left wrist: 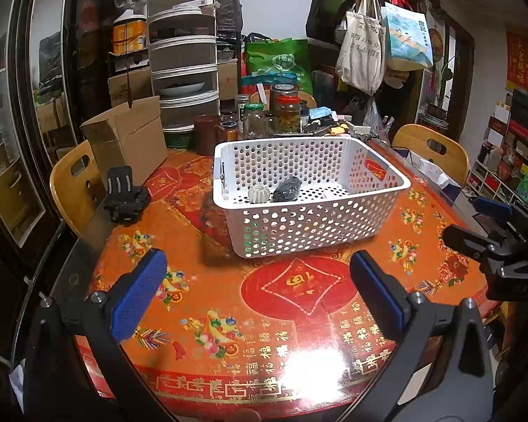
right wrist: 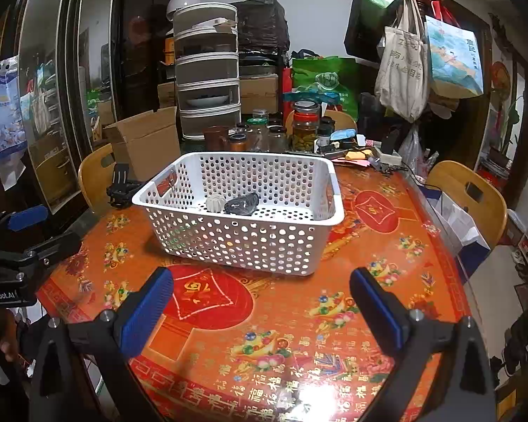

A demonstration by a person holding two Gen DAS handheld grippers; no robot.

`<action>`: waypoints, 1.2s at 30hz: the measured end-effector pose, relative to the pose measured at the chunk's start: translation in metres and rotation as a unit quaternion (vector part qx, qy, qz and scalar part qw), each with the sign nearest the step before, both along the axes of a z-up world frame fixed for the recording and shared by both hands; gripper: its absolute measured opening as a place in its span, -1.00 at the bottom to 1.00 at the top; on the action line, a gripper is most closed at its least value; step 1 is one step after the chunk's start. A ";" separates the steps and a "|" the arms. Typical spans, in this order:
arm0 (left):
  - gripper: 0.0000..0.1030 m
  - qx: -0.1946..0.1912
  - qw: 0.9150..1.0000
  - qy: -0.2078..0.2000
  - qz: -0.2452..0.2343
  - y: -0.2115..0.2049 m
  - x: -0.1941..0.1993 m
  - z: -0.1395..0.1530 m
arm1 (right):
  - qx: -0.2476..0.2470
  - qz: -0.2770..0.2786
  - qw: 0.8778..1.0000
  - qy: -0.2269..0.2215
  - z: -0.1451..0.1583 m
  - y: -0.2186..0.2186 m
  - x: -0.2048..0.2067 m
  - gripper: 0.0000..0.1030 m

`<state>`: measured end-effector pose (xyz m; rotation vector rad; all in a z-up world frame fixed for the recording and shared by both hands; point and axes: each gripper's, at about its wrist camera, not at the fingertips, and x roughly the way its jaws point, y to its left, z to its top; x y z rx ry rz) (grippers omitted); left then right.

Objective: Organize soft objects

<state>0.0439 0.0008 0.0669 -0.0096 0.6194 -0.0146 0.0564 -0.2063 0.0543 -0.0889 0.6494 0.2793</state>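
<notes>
A white perforated basket stands on the red and orange tablecloth. Inside it lie a small white ribbed ball and a dark grey soft toy, side by side near the basket's left part. My left gripper hovers open above the table in front of the basket, nothing between its blue pads. My right gripper is open too, empty, in front of the basket. Each gripper shows at the other view's edge: the right gripper, the left gripper.
A black mount sits at the table's left. An open cardboard box, jars and clutter line the far edge. Wooden chairs flank the table.
</notes>
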 end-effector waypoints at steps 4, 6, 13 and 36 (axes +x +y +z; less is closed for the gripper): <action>1.00 0.001 1.000 -0.001 0.000 0.001 0.000 0.001 | 0.000 0.000 1.000 0.001 0.000 0.000 0.000 0.94; 1.00 0.000 1.000 -0.001 0.001 0.001 0.000 0.000 | 0.001 0.000 1.000 0.002 0.000 0.000 -0.001 0.94; 1.00 -0.001 1.000 0.002 0.001 0.002 0.000 -0.004 | 0.000 0.001 1.000 0.000 0.000 0.001 0.000 0.94; 1.00 0.005 1.000 -0.003 -0.005 -0.001 0.000 -0.009 | -0.001 0.001 1.000 0.002 -0.001 0.004 -0.001 0.94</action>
